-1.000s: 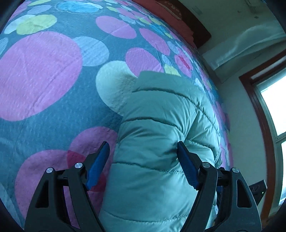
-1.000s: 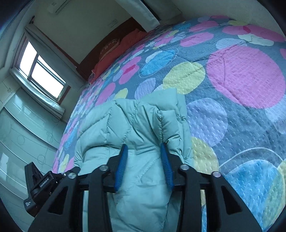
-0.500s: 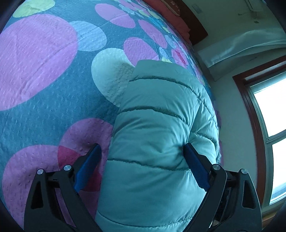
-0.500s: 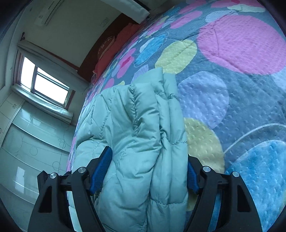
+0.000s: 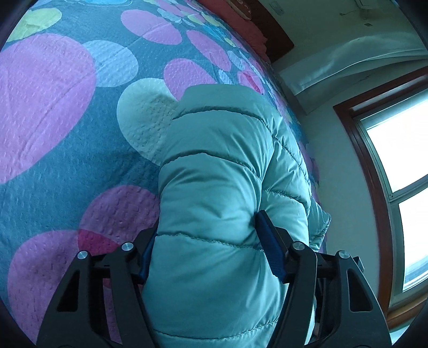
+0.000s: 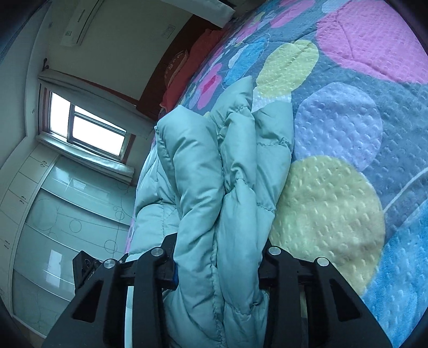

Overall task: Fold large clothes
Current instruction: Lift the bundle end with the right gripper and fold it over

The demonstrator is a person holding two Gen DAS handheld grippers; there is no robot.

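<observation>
Lying on a bed, the pale green quilted puffer jacket point(image 5: 222, 171) runs lengthwise away from both cameras, its long axis roughly in line with the fingers of each gripper and its far end towards the head of the bed. In the left wrist view the smooth outer panel faces up, crossed by stitched seams, and its far edge is straight. In the right wrist view the jacket point(image 6: 227, 171) shows as several stacked, bunched layers with folds running along that axis. The left gripper point(image 5: 211, 251) has its jaws pressed into the padding from both sides, at a medium spread, holding the near end of the bundle; the blue pad of one of its fingers point(image 5: 270, 251) dents the fabric. The right gripper point(image 6: 218, 261) likewise has its jaws closed onto the thick layers, with fabric filling the gap between them and hiding most of both pads. The bedspread point(image 5: 67, 150) is textured grey-blue cloth printed with large pink, lilac, yellow and blue circles; the jacket rests directly on it near one long edge. At the head of the bed sit a red pillow point(image 6: 187, 67) and a dark headboard point(image 5: 270, 32). A wood-framed window point(image 5: 396, 166), glossy wardrobe doors point(image 6: 67, 219) and a wall air conditioner point(image 6: 80, 24) are visible.
</observation>
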